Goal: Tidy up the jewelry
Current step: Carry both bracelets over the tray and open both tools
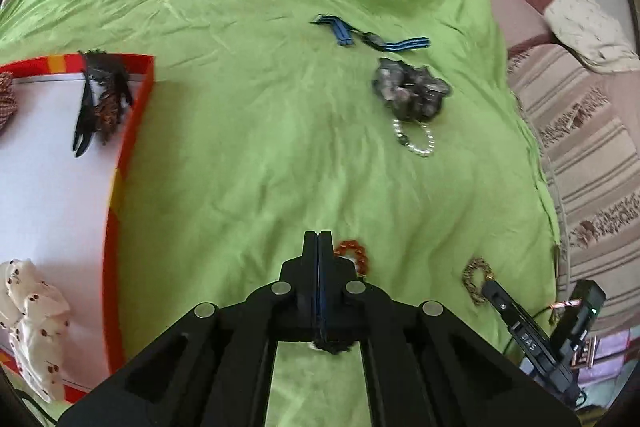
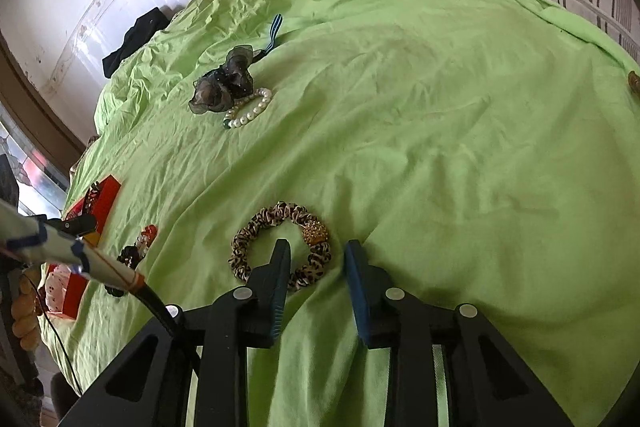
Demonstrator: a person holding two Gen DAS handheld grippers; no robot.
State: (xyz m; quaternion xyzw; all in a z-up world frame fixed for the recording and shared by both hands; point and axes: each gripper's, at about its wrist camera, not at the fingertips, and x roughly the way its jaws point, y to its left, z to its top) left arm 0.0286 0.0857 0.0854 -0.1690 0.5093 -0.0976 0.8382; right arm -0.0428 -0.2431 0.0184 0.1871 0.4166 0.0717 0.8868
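Observation:
My left gripper [image 1: 318, 239] is shut on an orange-red bead bracelet [image 1: 354, 255], held just above the green sheet [image 1: 248, 155]. The red-rimmed white box [image 1: 132, 131] lies to its left with a black hair claw [image 1: 98, 99] and a cream scrunchie [image 1: 30, 323] in it. A grey organza scrunchie [image 1: 410, 91], a pearl bracelet [image 1: 416, 139] and a blue-strap watch [image 1: 374, 39] lie ahead. My right gripper [image 2: 318, 251] is open, its fingers on either side of the near rim of a leopard-print scrunchie [image 2: 280, 247] with a gold bead.
The right gripper [image 1: 490, 285] shows at the leopard scrunchie [image 1: 476, 279] in the left wrist view. A striped patterned cover [image 1: 588, 155] lies past the sheet's right edge. The left gripper [image 2: 76, 225] and the box [image 2: 100, 207] show at the left of the right wrist view.

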